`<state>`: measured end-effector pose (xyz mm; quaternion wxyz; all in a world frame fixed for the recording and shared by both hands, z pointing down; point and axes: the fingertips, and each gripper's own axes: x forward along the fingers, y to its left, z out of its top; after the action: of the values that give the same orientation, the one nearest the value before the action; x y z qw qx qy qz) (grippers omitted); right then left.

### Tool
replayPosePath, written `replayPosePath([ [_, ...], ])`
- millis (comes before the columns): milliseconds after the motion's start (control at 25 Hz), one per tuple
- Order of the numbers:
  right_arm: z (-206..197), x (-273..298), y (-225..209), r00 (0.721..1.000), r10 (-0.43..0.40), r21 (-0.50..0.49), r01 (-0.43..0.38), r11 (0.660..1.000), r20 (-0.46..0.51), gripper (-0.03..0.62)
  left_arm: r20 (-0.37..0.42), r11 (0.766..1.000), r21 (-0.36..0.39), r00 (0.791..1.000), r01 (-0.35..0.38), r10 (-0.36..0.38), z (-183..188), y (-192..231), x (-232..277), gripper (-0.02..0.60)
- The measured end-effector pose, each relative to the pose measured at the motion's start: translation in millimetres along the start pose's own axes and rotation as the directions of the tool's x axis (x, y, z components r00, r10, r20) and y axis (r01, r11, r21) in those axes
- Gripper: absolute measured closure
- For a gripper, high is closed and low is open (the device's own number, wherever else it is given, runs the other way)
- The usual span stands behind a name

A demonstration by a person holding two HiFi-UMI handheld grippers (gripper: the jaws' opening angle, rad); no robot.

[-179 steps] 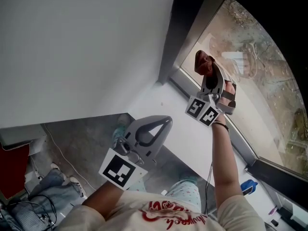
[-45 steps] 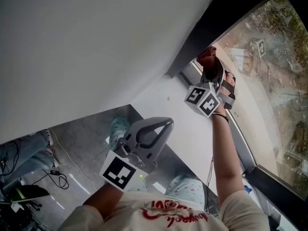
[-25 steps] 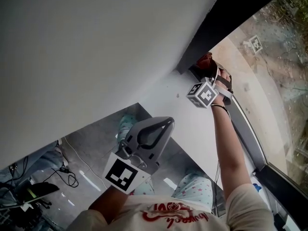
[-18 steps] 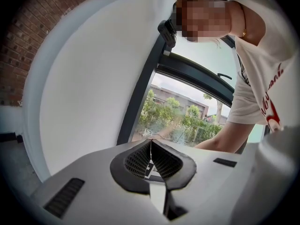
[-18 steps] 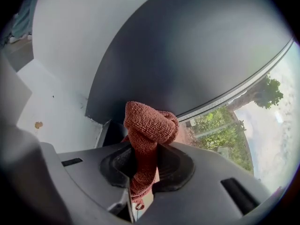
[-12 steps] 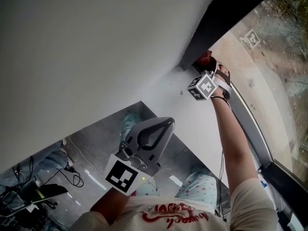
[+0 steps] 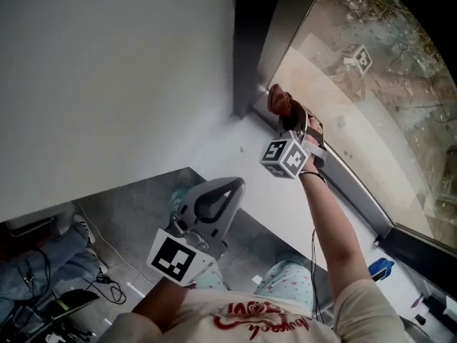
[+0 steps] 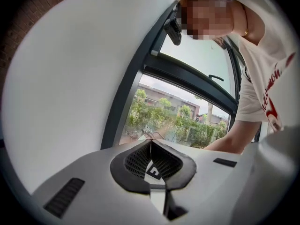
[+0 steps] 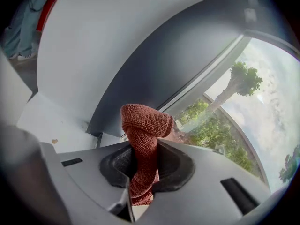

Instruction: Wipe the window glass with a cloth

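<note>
Rust-red terry cloth [image 9: 143, 139], bunched into a thick roll, is pinched between the jaws of the right gripper [image 9: 144, 167]. The jaws are pressed against both sides of the roll, and its folded end sticks out past them.

From the head view, the cloth [image 7: 280, 104] sits at the lower corner of the window glass [image 7: 357, 120], just beside the dark frame [image 7: 250, 41]. Whether it touches the pane cannot be told. The right gripper [image 7: 287, 116] is held out on a stretched bare arm above the white sill [image 7: 235, 156], with its marker cube [image 7: 283, 158] facing the camera. Trees and sky show through the glass.

The left gripper [image 7: 230, 184] is held low and close to the body, well apart from the window, over the edge of the sill and the grey floor [image 7: 128, 213]. In its own view the left gripper's [image 8: 151, 146] jaws are pressed together with nothing between them. A plain white wall [image 7: 107, 70] fills the left side.
</note>
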<state>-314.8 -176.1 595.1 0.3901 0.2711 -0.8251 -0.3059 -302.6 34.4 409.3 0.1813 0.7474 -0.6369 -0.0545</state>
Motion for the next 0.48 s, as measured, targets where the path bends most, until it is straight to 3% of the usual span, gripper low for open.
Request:
replayPosePath([
  [280, 7.6, -106.9, -105.0, 0.984, -0.161, 0.216, 0.141, 0.966, 0.075, 0.519, 0.054, 0.990, 0.085, 0.992, 0.111, -0.116, 44.3, -44.9, 39.4, 0.560],
  [480, 2.4, -204.6, -179.4, 0.947, -0.313, 0.342, 0.271, 0.900, 0.071, 0.519, 0.035, 0.957, 0.161, 0.967, 0.243, -0.252, 65.9, -91.2, 63.8, 0.560],
])
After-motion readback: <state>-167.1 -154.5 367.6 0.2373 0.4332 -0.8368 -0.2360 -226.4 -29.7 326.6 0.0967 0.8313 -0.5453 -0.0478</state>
